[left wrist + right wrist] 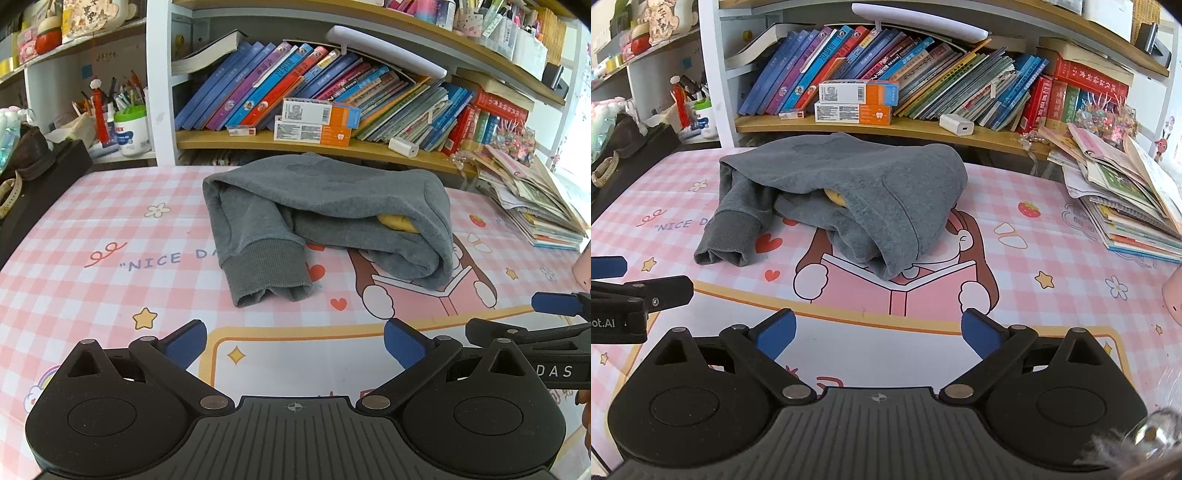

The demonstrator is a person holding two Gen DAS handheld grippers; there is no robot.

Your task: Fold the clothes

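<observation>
Jaws spread on both grippers, grey sweatshirt [325,218] loosely folded, cuff protruding

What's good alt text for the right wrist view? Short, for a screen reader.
A grey sweatshirt lies loosely bundled on a pink checked table mat, one ribbed cuff trailing at the left, a bit of yellow showing inside. The right gripper is open and empty in front of it. A bookshelf is behind.
</observation>
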